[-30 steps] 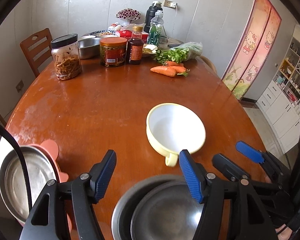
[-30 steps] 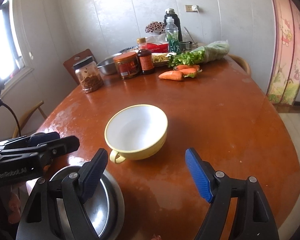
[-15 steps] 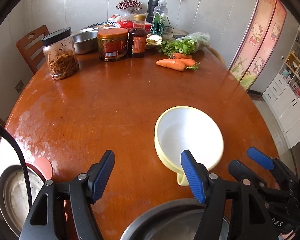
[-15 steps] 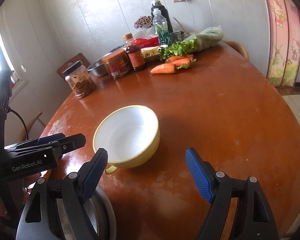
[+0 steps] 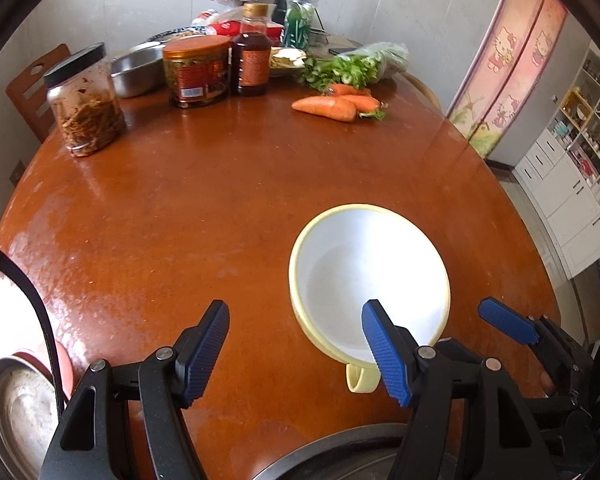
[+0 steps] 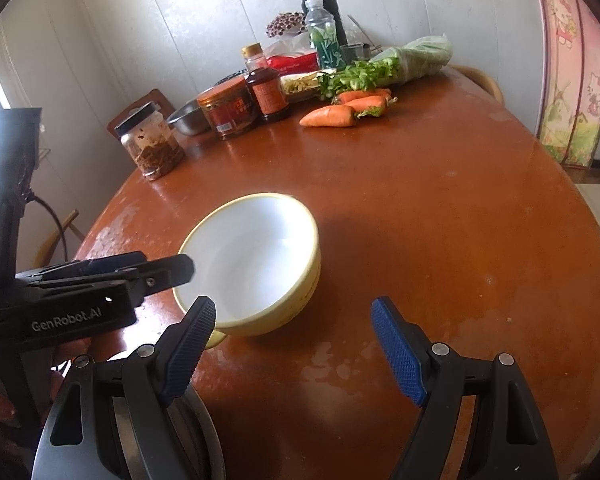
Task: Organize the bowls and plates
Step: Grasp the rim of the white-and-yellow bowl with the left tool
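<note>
A yellow bowl (image 5: 368,276) with a white inside and a small handle (image 5: 362,378) stands on the round brown table (image 5: 204,216). My left gripper (image 5: 296,344) is open and holds nothing; its right fingertip (image 5: 380,340) overlaps the bowl's near rim. My right gripper (image 6: 294,344) is open too, just this side of the bowl (image 6: 252,256), with its left fingertip (image 6: 196,328) at the rim. A steel dish (image 5: 340,456) lies below both grippers. A second steel dish (image 5: 16,408) on something pink sits at the near left edge.
At the far end stand jars (image 5: 86,100), a sauce bottle (image 5: 252,56) and a steel bowl (image 5: 136,70), with carrots (image 5: 328,106) and bagged greens (image 5: 356,66). A chair (image 5: 32,84) stands behind the table. The table's edge curves close on the right.
Both grippers have moved forward and lower toward the yellow bowl, which now looks larger and nearer. The steel dishes have slid toward the bottom edges of both views.
</note>
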`<state>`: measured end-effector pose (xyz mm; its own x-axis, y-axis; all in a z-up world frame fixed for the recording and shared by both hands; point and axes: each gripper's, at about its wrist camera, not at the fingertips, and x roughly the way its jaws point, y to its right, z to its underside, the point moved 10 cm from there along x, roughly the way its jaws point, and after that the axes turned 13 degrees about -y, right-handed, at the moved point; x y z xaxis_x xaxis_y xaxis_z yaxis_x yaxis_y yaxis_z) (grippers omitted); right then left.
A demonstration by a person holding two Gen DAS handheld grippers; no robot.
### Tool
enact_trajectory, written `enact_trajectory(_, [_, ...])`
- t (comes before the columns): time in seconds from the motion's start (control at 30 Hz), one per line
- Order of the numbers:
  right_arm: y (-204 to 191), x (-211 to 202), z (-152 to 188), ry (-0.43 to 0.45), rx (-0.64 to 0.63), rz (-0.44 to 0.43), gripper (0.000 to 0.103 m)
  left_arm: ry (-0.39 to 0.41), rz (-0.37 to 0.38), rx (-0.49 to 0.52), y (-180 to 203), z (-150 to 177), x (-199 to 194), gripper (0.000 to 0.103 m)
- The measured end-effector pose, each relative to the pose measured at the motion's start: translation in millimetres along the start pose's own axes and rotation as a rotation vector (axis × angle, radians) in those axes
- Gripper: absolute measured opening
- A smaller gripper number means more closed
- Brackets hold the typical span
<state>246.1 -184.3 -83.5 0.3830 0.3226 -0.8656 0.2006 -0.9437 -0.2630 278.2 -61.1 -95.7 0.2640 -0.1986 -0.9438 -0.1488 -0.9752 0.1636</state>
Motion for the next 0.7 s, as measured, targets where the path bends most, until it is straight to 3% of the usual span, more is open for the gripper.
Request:
enact_trajectory(0.37, [-12,3,1,0.022,-0.053,-0.014,0.081,-0.036,0.082,0.016,12,-4,14,0.068])
enact_trajectory(0.53, [-18,7,-2,0.025,-0.093,-0.006,0.072,-0.059,0.126,0.006,15,-4,22,0.065])
enact_trajectory(0.7, [-21,12,-5,0.029,-0.123,0.008,0.072,-0.062,0.133,-0.009,12,-5,24,0.064])
